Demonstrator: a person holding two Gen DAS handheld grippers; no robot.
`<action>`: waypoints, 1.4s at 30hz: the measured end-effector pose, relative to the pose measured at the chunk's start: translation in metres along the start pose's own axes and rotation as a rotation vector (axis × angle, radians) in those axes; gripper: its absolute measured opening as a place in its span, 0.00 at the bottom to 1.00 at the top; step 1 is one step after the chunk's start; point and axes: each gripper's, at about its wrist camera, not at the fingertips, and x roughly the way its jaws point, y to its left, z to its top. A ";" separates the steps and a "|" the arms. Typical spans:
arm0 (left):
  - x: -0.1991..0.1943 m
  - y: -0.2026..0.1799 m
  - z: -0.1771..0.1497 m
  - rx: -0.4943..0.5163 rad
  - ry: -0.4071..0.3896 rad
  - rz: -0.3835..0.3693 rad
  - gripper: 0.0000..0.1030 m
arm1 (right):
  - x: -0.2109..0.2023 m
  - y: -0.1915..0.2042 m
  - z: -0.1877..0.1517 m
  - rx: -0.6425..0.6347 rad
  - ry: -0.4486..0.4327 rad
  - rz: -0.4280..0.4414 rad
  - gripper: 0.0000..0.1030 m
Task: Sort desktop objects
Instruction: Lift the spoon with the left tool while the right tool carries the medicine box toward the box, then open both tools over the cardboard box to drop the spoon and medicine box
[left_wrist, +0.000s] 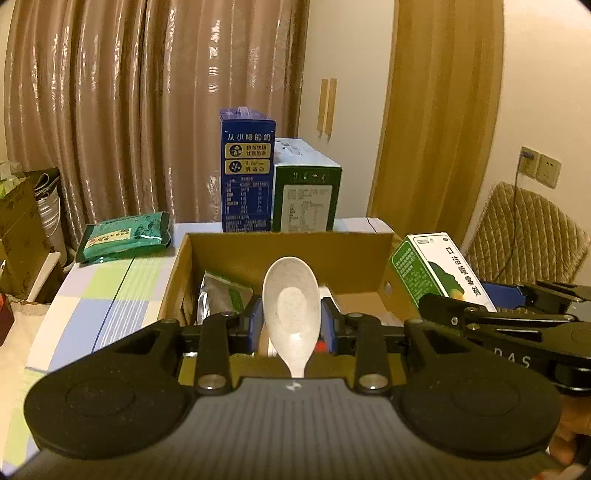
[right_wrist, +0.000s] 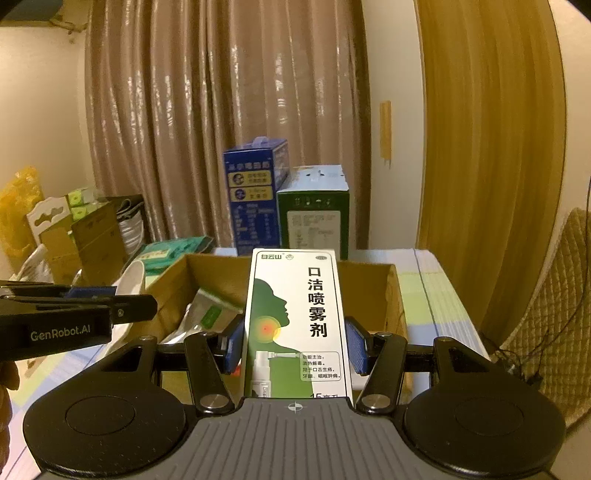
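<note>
My left gripper (left_wrist: 291, 325) is shut on a white speckled spoon (left_wrist: 291, 306), bowl pointing forward, held over the open cardboard box (left_wrist: 295, 245). My right gripper (right_wrist: 295, 345) is shut on a white and green medicine spray box (right_wrist: 295, 314), held upright over the same cardboard box (right_wrist: 369, 273). The spray box also shows in the left wrist view (left_wrist: 439, 269) at the right, and the spoon in the right wrist view (right_wrist: 129, 280) at the left. A silver and green pouch (left_wrist: 221, 293) lies inside the cardboard box.
A blue milk carton (left_wrist: 247, 170) and a green carton (left_wrist: 306, 192) stand behind the cardboard box. A teal packet (left_wrist: 125, 238) lies on the checked tablecloth (left_wrist: 110, 295) at the left. Cartons and bags crowd the far left; a quilted chair (left_wrist: 528, 229) is at the right.
</note>
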 end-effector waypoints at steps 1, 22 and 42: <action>0.007 0.001 0.004 0.000 0.000 -0.001 0.27 | 0.008 -0.003 0.004 0.009 0.005 0.002 0.51; 0.111 0.026 0.041 -0.089 0.019 -0.034 0.27 | 0.088 -0.021 0.029 0.050 0.033 -0.037 0.51; 0.126 0.036 0.040 -0.114 0.029 -0.018 0.48 | 0.099 -0.021 0.023 0.047 0.060 -0.045 0.51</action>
